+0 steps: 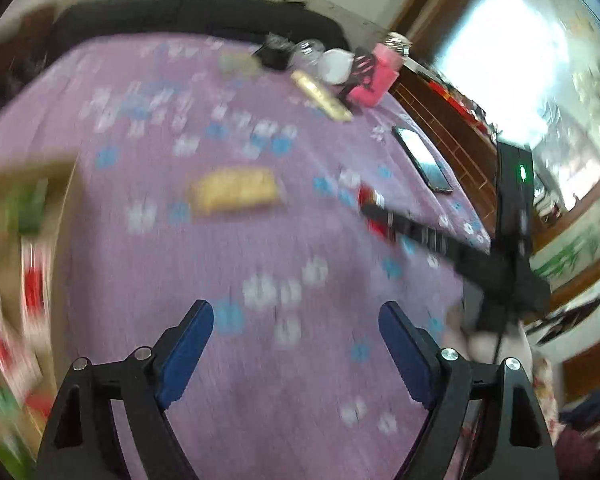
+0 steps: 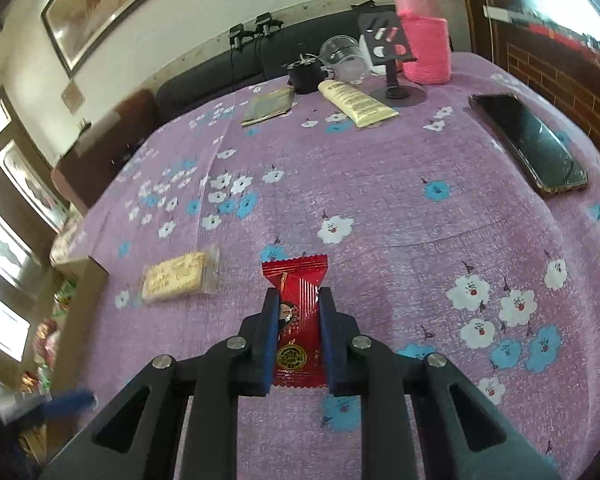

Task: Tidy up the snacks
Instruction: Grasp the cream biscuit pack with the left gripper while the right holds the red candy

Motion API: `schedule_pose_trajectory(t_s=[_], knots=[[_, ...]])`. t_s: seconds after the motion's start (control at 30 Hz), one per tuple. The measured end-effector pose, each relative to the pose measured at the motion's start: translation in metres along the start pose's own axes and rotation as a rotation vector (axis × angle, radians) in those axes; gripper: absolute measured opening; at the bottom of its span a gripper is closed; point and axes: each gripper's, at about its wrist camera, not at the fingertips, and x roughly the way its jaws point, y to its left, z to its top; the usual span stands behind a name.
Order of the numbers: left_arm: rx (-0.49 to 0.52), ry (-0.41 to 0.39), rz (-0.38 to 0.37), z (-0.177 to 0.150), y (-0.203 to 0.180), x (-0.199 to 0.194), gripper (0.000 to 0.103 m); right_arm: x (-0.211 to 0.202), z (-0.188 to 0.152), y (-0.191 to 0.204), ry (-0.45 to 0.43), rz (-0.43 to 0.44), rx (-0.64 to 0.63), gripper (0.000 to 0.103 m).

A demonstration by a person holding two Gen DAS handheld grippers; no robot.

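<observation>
Right tongs [image 2: 299, 300] clenched on red snack packet [image 2: 296, 280]; left tongs [image 1: 296, 320] released, empty. Lift clear of table [image 2: 380, 184], carry left to box [image 2: 84, 272], release gently.

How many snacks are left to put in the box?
Some packets already sit in the cardboard box at the table's edge. The right gripper is shut on the red candy packet, so that one is in hand. The wrapped biscuit still lies on the purple cloth. The left gripper is open and empty. So two are left.
</observation>
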Motion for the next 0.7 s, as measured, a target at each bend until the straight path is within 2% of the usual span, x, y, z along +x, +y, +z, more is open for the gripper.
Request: schedule_pose_trajectory(t_s=[0.07,0.13,0.23,0.3,0.43,0.57,0.6,0.67,0.7], knots=[[0.103,0.003,0.044,0.023,-0.011,0.016,0.087,0.004,-0.001,-0.003,0.025,0.021,0.012,0.017],[0.213,0.007,0.121,0.041,-0.021,0.037,0.088,0.008,-0.001,-0.005,0.048,0.044,0.026,0.017],[0.341,0.032,0.2,0.058,-0.024,0.071,0.088,0.008,0.001,-0.01,0.062,0.069,0.051,0.017],[0.386,0.057,0.247,0.066,-0.019,0.089,0.088,0.008,0.003,-0.014,0.064,0.074,0.07,0.017],[0.415,0.087,0.285,0.079,-0.006,0.108,0.088,0.01,0.006,-0.025,0.08,0.093,0.123,0.017],[0.359,0.16,0.215,0.074,0.0,0.112,0.088,0.01,0.007,-0.029,0.085,0.11,0.149,0.017],[0.354,0.171,0.205,0.07,-0.002,0.109,0.082,0.01,0.007,-0.029,0.085,0.11,0.148,0.017],[0.369,0.165,0.202,0.061,-0.011,0.101,0.064,0.01,0.006,-0.028,0.085,0.107,0.143,0.017],[0.357,0.165,0.183,0.058,-0.014,0.097,0.051,0.01,0.006,-0.028,0.084,0.104,0.14,0.017]])
